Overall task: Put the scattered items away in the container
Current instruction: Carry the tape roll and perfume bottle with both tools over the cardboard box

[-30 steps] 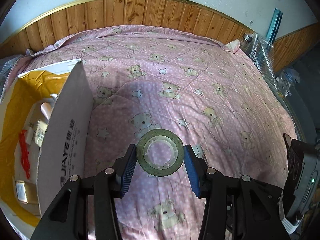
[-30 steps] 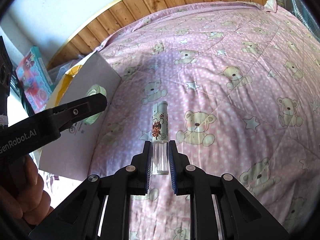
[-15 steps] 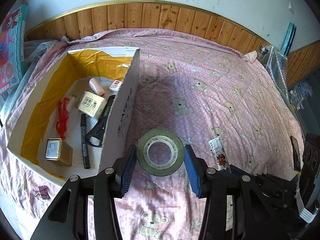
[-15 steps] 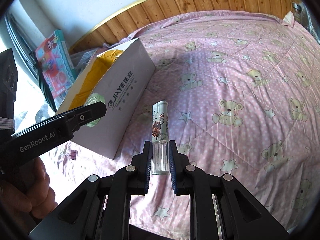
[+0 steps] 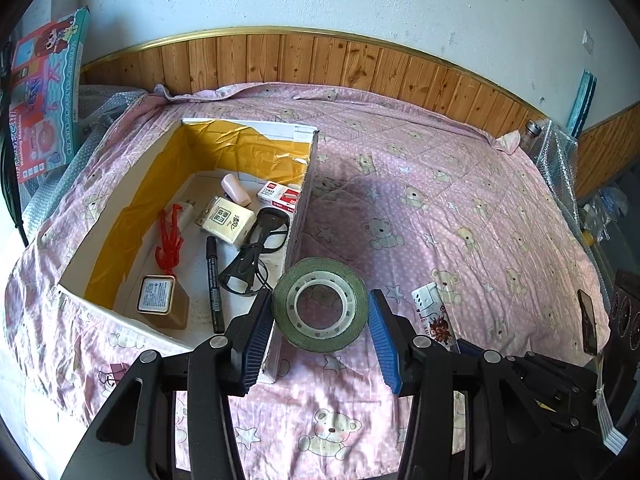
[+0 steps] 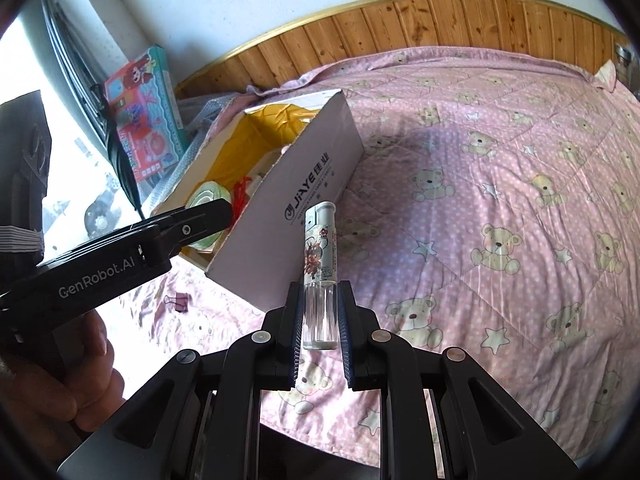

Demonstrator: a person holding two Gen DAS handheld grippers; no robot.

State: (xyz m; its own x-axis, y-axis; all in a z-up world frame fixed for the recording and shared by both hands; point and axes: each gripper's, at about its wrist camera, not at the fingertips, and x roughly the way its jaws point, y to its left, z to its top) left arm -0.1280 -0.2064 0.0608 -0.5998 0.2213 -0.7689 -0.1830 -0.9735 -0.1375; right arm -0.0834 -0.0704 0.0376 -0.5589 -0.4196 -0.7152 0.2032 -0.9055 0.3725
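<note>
Pink teddy-print bedspread [image 5: 460, 208] carries the white cardboard box [image 5: 298, 216] near its left edge. Only the left wrist view looks into the box: a marker [image 5: 213, 280], glasses [image 5: 256, 248] and a tissue pack [image 5: 225, 220]. Only the right wrist view shows a binder clip [image 6: 177, 302] on the bedspread. The left gripper [image 5: 320, 324] pinches a tape roll [image 5: 320, 309] above the box's near corner. The right gripper [image 6: 319, 326], nearly closed, clamps a printed tube [image 6: 319, 256] beside the box.

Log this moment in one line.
left: holds tape by box wall | right: holds tube | loose: clip
</note>
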